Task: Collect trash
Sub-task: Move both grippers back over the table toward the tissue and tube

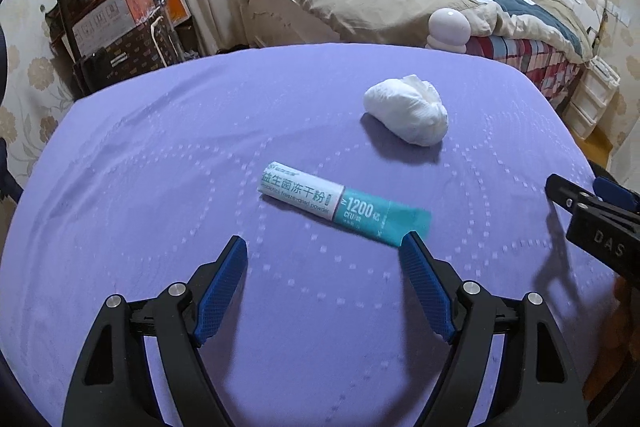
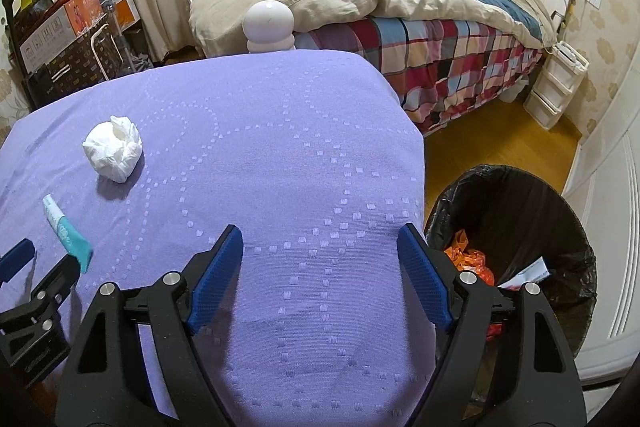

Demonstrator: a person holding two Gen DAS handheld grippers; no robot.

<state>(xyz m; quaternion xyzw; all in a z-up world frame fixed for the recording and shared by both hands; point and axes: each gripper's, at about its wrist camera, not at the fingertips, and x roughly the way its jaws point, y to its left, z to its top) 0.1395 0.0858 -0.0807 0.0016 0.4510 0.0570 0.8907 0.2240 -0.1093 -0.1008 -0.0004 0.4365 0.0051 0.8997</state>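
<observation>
A white-and-teal powder sachet (image 1: 340,207) lies flat on the purple cloth (image 1: 160,167), just beyond my left gripper (image 1: 324,247). That gripper stands open with nothing between its blue pads; its right pad tip is by the sachet's teal end. Farther back rests a crumpled white tissue ball (image 1: 406,115). In the right wrist view the sachet (image 2: 66,231) and the tissue ball (image 2: 113,150) lie at the left. My right gripper (image 2: 320,237) hangs open and empty over the cloth's right part, beside a black-lined trash bin (image 2: 532,211) that holds orange wrappers and paper.
The right gripper's body (image 1: 596,223) shows at the right edge of the left wrist view. A white rounded lamp (image 2: 269,25) stands at the table's far edge. Behind it is a bed (image 2: 400,11) with quilts. Boxes and bags (image 1: 116,27) are stacked at the back left.
</observation>
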